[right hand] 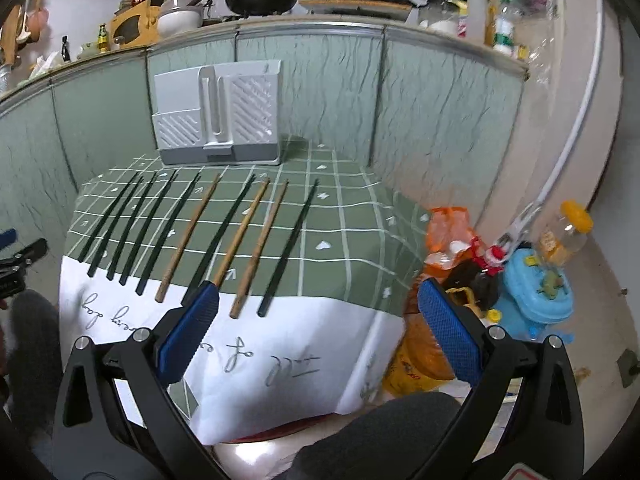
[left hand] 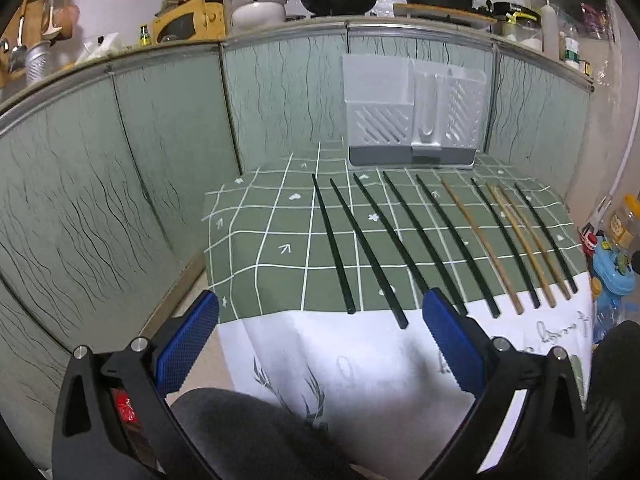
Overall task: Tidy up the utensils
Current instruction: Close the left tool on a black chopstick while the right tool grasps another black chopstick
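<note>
While both grippers, left (left hand: 320,312) and right (right hand: 318,300), hung spread and empty at lower frame, the closely laid chopsticks (right hand: 188,228) risked a double pinch.

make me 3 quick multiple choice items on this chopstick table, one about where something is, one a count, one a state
1. Where does the utensil holder stand?
A. at the far edge of the table, beyond the chopstick tips
B. on the floor beside the table
C. on the white part of the cloth nearest the camera

2. How many wooden chopsticks lie among the black chopsticks?
A. one
B. three
C. six

3. What state are the left gripper and right gripper in?
A. both shut on a chopstick
B. one open, one shut
C. both open, holding nothing

Answers: 1 A, the holder sits behind the row, against the green panels. 2 B, three tan sticks show in both views, the rest are dark. 3 C, each view shows the blue pads wide apart with nothing between them.
</note>
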